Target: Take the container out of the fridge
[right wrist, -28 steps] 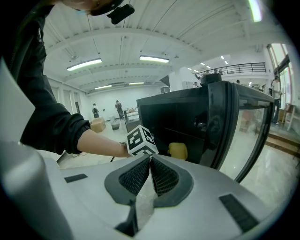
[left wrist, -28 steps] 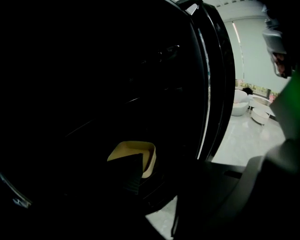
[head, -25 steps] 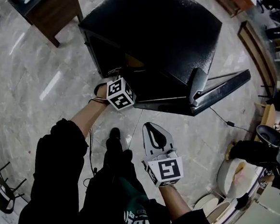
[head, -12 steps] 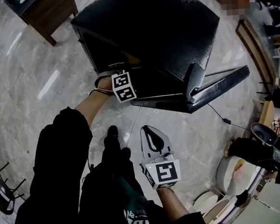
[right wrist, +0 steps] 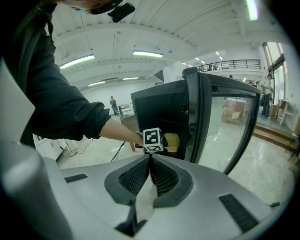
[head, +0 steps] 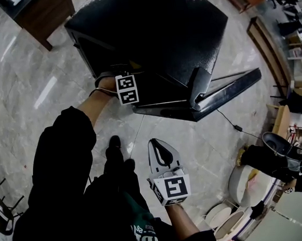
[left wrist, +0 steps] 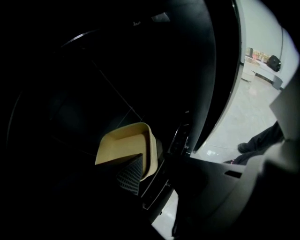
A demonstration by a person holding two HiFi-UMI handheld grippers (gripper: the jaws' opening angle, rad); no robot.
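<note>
left tool [left wrist: 154,161] moved into the fridge [head: 154,34], opening empty before a container [left wrist: 124,145] the head view hides.

The fridge [head: 154,34] is glossy black and dark inside, and the container [left wrist: 124,150] in it is pale yellow. The right tongs [right wrist: 150,158] are light grey with black, grid-textured pads [right wrist: 164,176]; their cube [head: 173,187] is white with black square markings. The floor [head: 38,74] is grey-white marble with faint veins, and the sleeve [head: 65,150] is black.

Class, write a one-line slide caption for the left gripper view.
Jaws of the left gripper are opening inside the black fridge, a pale yellow rectangular container beyond their tips, nothing between them.
</note>
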